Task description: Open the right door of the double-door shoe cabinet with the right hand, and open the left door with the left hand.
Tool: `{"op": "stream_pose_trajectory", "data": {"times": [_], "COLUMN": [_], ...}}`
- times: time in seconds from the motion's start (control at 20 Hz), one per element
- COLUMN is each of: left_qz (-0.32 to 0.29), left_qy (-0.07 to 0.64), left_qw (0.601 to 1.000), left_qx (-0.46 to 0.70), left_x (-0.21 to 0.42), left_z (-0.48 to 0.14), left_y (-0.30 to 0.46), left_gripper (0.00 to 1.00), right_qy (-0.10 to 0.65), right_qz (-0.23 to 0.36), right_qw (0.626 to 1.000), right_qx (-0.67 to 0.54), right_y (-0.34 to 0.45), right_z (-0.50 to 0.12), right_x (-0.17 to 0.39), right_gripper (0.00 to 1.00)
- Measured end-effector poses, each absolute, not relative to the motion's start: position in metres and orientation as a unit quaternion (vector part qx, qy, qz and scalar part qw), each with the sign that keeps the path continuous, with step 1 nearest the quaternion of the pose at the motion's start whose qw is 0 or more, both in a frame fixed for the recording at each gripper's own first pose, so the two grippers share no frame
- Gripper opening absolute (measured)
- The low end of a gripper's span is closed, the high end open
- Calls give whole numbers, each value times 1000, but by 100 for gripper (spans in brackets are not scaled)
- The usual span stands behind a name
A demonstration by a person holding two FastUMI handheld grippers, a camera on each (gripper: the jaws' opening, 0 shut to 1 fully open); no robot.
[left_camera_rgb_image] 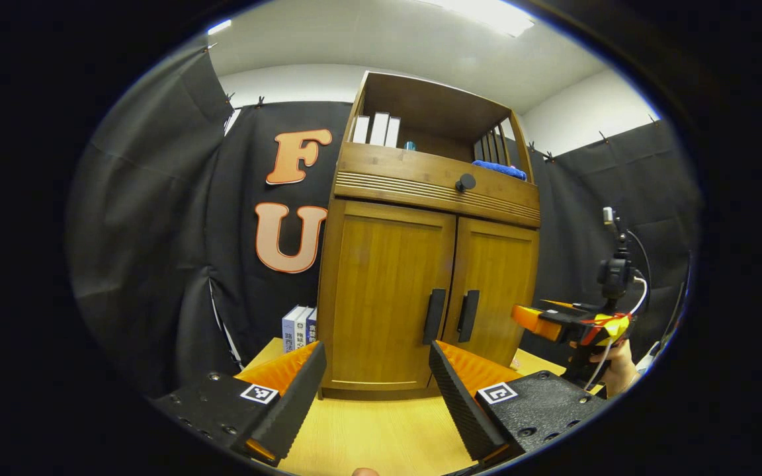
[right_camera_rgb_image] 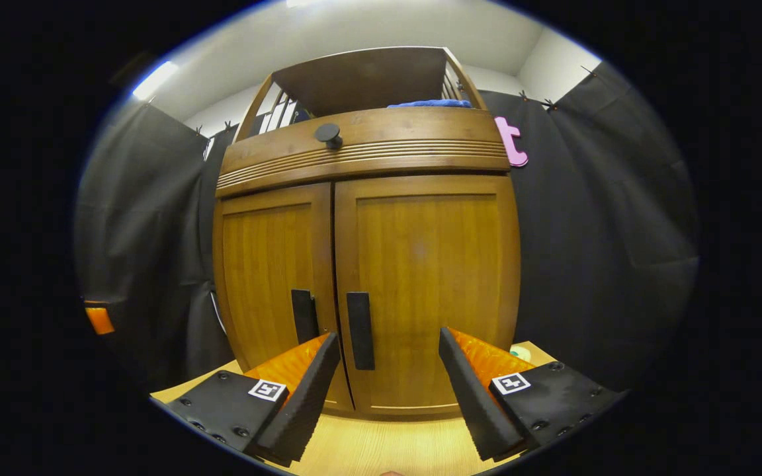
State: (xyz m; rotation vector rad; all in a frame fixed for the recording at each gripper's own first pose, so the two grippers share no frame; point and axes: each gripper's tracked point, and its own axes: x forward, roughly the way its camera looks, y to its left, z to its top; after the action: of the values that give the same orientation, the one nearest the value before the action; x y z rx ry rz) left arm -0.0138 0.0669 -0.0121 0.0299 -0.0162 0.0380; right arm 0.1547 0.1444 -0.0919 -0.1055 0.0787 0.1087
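Shoe cabinet of honey-brown wood (right_camera_rgb_image: 421,264) stands shut on the pale wooden table (right_camera_rgb_image: 381,443), and both tongs gape wide and empty, right tongs (right_camera_rgb_image: 387,383) squaring up to the right door's black handle (right_camera_rgb_image: 360,330), left tongs (left_camera_rgb_image: 378,390) waiting farther back.

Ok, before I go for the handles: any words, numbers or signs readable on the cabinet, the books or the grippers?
No text can be quoted.
Book spines beside the cabinet: printed characters, too small and blurred to read.
White books on the top shelf: no writing visible.
Square tags on the left gripper and right gripper: black-and-white patterns, no words.
Cabinet front: no writing.
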Motion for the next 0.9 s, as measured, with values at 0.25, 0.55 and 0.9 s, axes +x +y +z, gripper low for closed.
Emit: {"op": "stream_pose_trajectory", "data": {"times": [0.25,0.55,0.9], "left_qz": [34,51,60], "left_qy": [-11,-5,2], "left_qw": [999,998,998], "left_qx": [25,25,22], "left_x": [-18,-22,-28], "left_z": [-12,-18,-22], "left_y": [85,106,115], "left_gripper": [92,95,95], "right_qy": [46,59,69], "right_qz": [48,37,19], "right_qw": [995,993,994], "right_qx": [-70,-91,-78], "right_y": [159,175,169], "right_z": [-109,-131,-146], "right_x": [189,231,267], "right_gripper": [98,89,81]}}
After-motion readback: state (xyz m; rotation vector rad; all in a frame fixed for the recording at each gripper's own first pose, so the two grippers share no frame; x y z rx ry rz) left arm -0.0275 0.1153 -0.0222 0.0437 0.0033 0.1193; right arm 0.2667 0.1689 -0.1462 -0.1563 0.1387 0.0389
